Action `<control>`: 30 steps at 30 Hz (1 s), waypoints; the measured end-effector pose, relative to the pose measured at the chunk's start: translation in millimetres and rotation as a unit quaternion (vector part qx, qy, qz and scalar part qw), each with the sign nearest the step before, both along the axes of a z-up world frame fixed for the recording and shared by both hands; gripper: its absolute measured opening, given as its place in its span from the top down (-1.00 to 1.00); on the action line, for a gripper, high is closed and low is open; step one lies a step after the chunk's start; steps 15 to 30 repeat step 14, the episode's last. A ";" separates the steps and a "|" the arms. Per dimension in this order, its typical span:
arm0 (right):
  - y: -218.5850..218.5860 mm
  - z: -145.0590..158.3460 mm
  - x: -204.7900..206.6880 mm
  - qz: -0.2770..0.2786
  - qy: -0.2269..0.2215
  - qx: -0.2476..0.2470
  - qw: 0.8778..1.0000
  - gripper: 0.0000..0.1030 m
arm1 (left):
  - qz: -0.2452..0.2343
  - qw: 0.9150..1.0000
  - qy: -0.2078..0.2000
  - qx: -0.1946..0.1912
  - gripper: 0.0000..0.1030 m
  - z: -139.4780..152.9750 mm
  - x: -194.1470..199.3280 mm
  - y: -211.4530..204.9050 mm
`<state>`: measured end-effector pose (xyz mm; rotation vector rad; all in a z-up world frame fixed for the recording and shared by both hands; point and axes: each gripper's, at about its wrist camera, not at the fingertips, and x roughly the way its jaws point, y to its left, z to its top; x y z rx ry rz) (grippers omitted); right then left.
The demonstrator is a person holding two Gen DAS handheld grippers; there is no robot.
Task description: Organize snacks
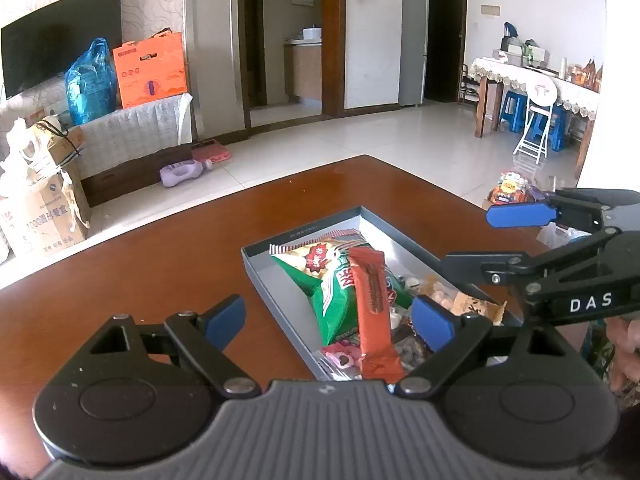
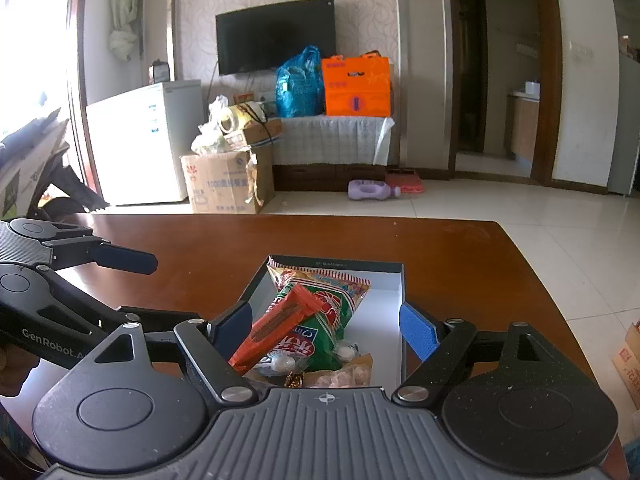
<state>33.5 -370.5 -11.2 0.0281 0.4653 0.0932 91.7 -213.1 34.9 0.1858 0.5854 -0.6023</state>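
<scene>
The left claw (image 1: 340, 316) and the right claw (image 2: 326, 328) are held with jaws apart and nothing between them, both above the near end of the grey box (image 1: 404, 240) on the bench (image 1: 160, 260). The snacks, an orange bar (image 1: 374, 304) over a green bag (image 1: 328, 284), are piled inside the box. One claw at a time should probably be lowered, so that collision is avoided. Beyond the box walls the bench is bare.

Left gripper (image 1: 338, 322) tilted down, jaws wide apart, nothing clamped between the blue pads (image 1: 434, 322). Right gripper (image 2: 326, 330) same pose: pitched down, jaws spread, pads free. The two sit side by side, close, each visible in the other's view. A hand (image 1: 626, 344) grips the right one.
</scene>
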 end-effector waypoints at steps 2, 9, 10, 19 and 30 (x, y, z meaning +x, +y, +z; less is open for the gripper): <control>0.3 0.4 -0.2 0.000 0.000 0.000 1.000 -0.58 | 0.000 1.000 0.001 0.000 -0.77 -0.6 0.0 -0.4; 0.7 -0.6 -0.3 0.000 0.001 -0.001 1.000 -0.58 | -0.002 1.000 -0.009 0.002 -0.86 -2.5 -2.9 -3.1; 0.6 -0.5 -0.3 0.001 0.002 0.000 1.000 -0.58 | -0.002 1.000 -0.009 0.002 -0.86 -2.8 -2.9 -3.3; 0.7 -0.4 -0.3 0.000 0.001 -0.001 1.000 -0.58 | -0.001 1.000 -0.007 0.001 -0.86 -3.2 -2.2 -3.5; 0.7 -0.4 -0.3 0.000 0.001 -0.001 1.000 -0.58 | -0.001 1.000 -0.007 0.001 -0.86 -3.2 -2.2 -3.5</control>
